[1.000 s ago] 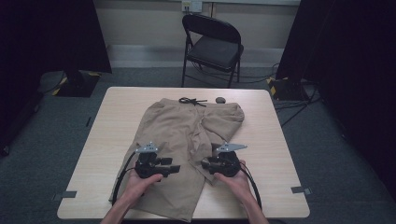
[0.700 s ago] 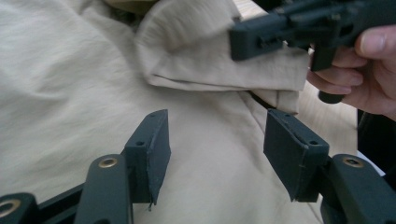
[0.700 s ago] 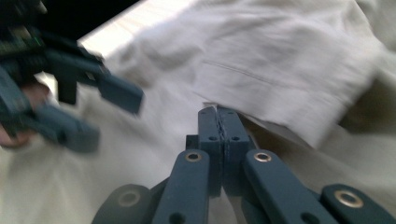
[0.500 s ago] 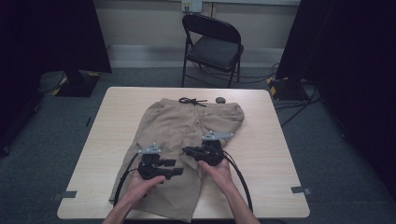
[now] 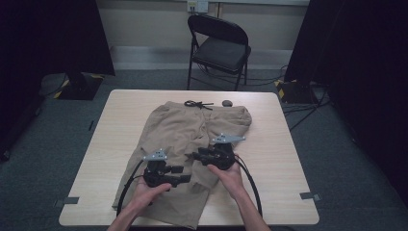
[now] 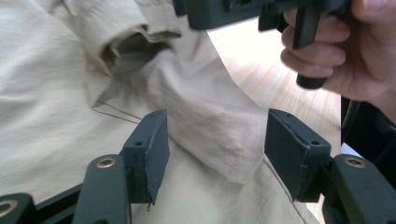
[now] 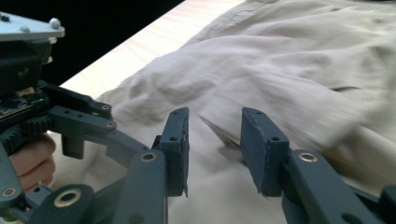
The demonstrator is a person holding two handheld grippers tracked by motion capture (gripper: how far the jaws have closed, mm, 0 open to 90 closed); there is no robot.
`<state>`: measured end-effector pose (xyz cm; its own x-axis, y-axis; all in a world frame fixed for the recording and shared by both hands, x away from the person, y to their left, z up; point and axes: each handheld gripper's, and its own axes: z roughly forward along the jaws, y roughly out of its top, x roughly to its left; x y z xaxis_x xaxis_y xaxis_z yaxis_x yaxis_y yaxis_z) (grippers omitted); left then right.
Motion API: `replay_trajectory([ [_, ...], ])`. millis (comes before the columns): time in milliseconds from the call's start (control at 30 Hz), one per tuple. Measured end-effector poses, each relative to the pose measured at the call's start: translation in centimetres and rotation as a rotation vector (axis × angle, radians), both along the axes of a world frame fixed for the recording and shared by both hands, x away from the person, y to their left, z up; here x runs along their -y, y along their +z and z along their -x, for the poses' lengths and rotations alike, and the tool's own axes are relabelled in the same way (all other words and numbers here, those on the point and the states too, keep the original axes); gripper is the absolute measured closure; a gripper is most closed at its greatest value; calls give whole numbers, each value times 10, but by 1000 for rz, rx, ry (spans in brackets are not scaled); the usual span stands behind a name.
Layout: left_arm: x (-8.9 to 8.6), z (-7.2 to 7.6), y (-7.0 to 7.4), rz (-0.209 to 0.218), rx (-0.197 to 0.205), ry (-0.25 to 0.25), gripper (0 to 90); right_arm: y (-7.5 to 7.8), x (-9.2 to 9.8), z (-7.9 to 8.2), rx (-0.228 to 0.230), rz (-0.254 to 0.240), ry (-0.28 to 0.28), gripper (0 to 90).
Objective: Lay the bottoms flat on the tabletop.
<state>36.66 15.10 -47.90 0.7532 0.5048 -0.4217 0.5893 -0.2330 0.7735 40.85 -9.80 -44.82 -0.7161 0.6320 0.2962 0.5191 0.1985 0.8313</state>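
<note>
From above, a pair of crumpled tan cotton shorts lies spread along the middle of the pale wooden table, black drawstring at the far waistband, and both hands are working over the near half of the cloth. The left gripper sits low over the near leg, its jaws pointing across toward the other hand; the right gripper hovers just beyond it, jaws turned back the opposite way, so the two sets of tips are close together above one fold. A small dark round object rests just past the waistband, well away from either set of fingers, and a black folding chair stands behind the table. Now along the left gripper: jaws standing wide, a raised ridge of the tan fabric running up between the pads without either pad pressing it, and the person's other hand is gripping its tool just beyond. Over to the right gripper: jaws have just been opening again to a narrow gap, a flap edge of the cloth sits right behind that gap, loose, nothing pinched.
</note>
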Motion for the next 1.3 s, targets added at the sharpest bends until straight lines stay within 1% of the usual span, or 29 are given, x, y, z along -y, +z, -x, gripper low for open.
replay_trajectory([
  [33, 1, 0, -1, -11, -1, -6, 391, 0, 5, 1, 3, 7, -9, 616],
  [67, 4, 1, -2, -5, -6, -9, 388, -1, 10, 0, 4, 11, -21, 606],
  [100, 5, 1, -3, -9, -7, -14, 384, -2, 15, -1, 0, 12, -40, 593],
  [133, 7, 2, -3, -7, -11, -17, 379, -3, 20, -2, -1, 23, -59, 582],
  [167, 9, 2, -4, -14, -9, -24, 376, -4, 25, -5, -7, 32, -79, 569],
  [233, 11, 2, -5, -12, -10, -26, 370, -5, 30, -11, -11, 38, -96, 556],
  [300, 12, 2, -7, -13, -17, -28, 370, -9, 32, -18, -21, 42, -111, 533],
  [333, 13, 2, -7, -22, -11, -38, 369, -12, 31, -22, -37, 44, -112, 523],
  [367, 14, 2, -8, -21, -14, -37, 368, -15, 30, -26, -51, 45, -110, 516],
  [400, 14, 2, -9, -21, -17, -41, 367, -18, 27, -28, -64, 36, -103, 513],
  [500, 16, 2, -11, -29, -16, -39, 367, -21, 13, -32, -79, 18, -77, 500],
  [567, 16, 2, -12, -40, -16, -39, 390, -23, 3, -32, -80, 49, -74, 507],
  [600, 17, 2, -13, -54, -17, -37, 422, -25, 0, -33, -83, 61, -72, 554],
  [633, 17, 3, -14, -59, -14, -34, 476, -27, -2, -33, -81, 63, -73, 670],
  [667, 17, 3, -17, -43, -10, -27, 530, -27, -2, -33, -79, 61, -77, 743],
  [733, 17, 3, -20, -50, -17, -35, 657, -25, 1, -31, -63, 45, -83, 880],
  [767, 17, 4, -21, -49, -14, -39, 710, -23, 4, -29, -50, 33, -84, 900],
  [800, 17, 4, -21, -48, -14, -40, 739, -20, 7, -28, -46, 14, -84, 900],
  [833, 17, 3, -20, -45, -9, -48, 769, -17, 10, -27, -36, 6, -79, 900],
  [900, 17, 3, -19, -32, -15, -53, 794, -12, 15, -25, -22, 4, -78, 900],
  [933, 17, 3, -19, -29, -11, -53, 810, -12, 16, -23, -26, 5, -74, 886],
  [967, 17, 4, -19, -26, -13, -53, 812, -13, 16, -22, -32, 10, -71, 785],
  [1000, 17, 4, -19, -28, -14, -54, 815, -15, 15, -21, -47, 17, -66, 726],
  [1067, 18, 3, -20, -28, -14, -54, 819, -21, 10, -19, -59, 27, -43, 683],
  [1100, 18, 3, -20, -29, -16, -51, 819, -24, 6, -19, -74, 20, -33, 653],
  [1233, 17, 4, -19, -33, -12, -55, 820, -32, -8, -23, -97, 23, -19, 608],
  [1300, 16, 4, -19, -28, -14, -55, 820, -36, -15, -27, -102, 33, -21, 613],
])
